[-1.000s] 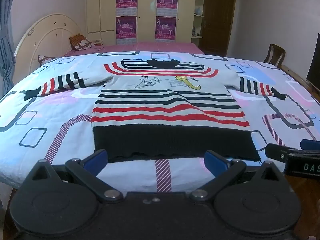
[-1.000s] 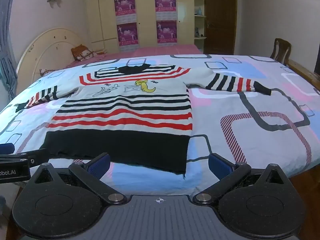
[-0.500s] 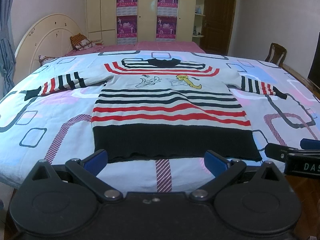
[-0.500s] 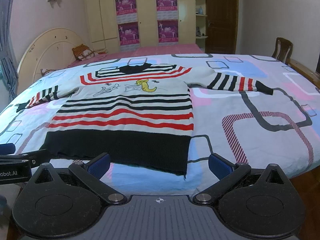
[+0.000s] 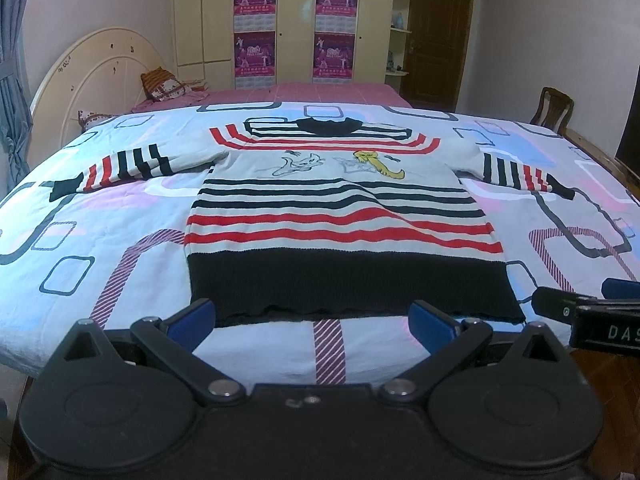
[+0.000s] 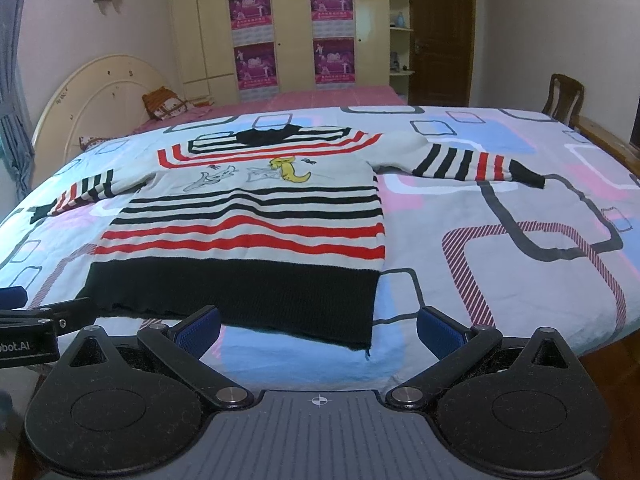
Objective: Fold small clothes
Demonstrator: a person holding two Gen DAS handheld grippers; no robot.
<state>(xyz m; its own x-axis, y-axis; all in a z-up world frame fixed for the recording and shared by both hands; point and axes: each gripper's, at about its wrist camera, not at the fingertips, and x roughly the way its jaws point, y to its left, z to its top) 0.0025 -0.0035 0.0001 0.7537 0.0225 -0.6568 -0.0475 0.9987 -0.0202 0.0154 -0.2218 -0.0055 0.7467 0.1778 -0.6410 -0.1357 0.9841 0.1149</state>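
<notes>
Patterned bedspread, striped sweater flat (sleeves spread), fingers apart

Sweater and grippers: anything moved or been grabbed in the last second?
Almost nothing. Both views shift only slightly, a small drift of the hand-held grippers. The left gripper and right gripper stay open near the bed's edge, holding nothing. The sweater lies flat and unfolded on the quilt, both sleeves spread out as before; no fold has begun.
</notes>
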